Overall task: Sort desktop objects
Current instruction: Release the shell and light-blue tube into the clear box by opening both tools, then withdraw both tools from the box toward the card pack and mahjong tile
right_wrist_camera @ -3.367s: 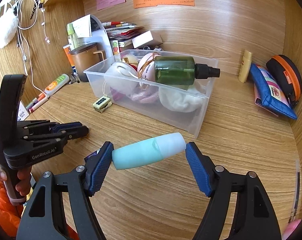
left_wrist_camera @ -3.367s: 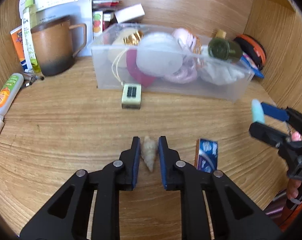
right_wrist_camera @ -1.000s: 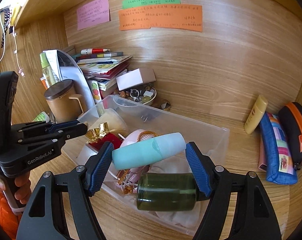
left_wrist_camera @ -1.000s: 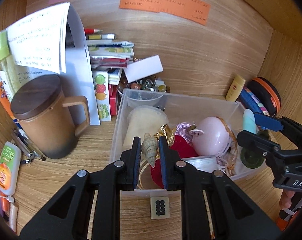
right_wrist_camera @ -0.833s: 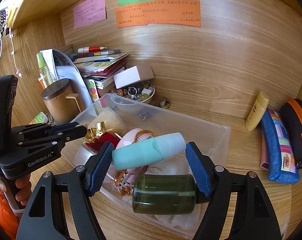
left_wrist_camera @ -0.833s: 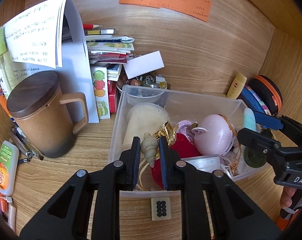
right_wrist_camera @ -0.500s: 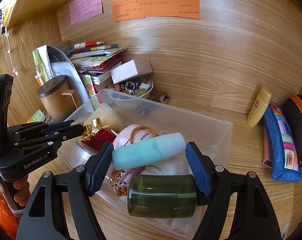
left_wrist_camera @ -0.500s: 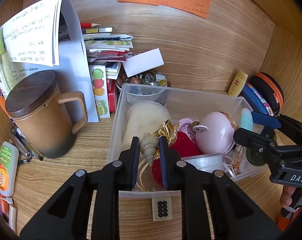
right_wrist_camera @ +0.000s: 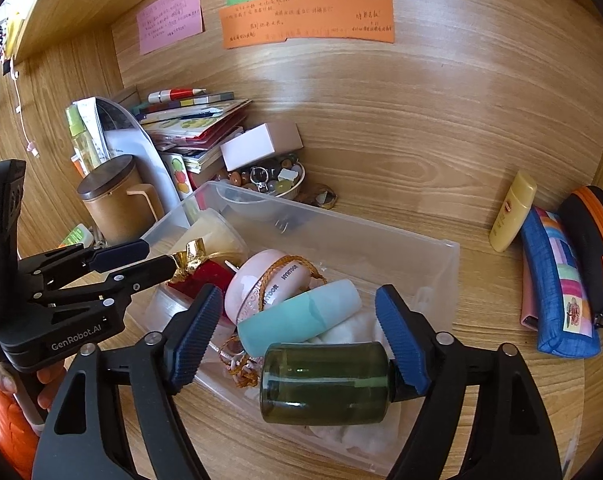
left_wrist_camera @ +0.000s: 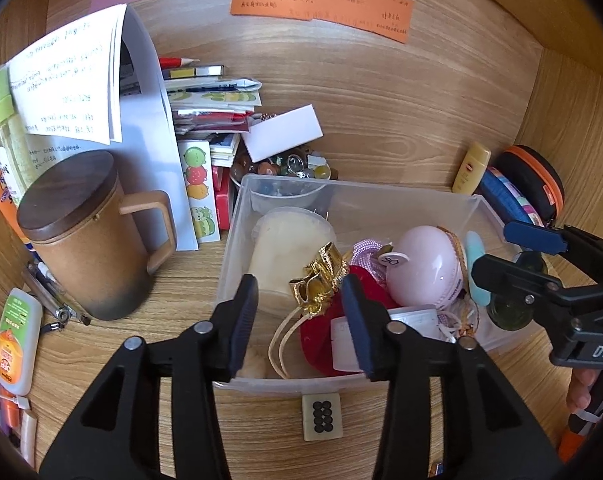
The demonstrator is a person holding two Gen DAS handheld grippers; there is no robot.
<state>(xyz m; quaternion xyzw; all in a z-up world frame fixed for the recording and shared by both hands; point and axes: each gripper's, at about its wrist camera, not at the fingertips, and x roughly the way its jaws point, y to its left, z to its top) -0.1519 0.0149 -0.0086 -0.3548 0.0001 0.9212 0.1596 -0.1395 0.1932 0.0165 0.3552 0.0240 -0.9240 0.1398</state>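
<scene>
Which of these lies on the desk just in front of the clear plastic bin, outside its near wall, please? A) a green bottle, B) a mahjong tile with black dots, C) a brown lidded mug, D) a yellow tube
B: in the left wrist view the mahjong tile lies flat on the wood just outside the near wall of the clear plastic bin.

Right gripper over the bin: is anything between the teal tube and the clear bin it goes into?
Nothing visible. The teal tube lies tilted within the clear bin, against the pink case and beside the green bottle. The right gripper is opening its jaws, pads clear of the tube.
</scene>
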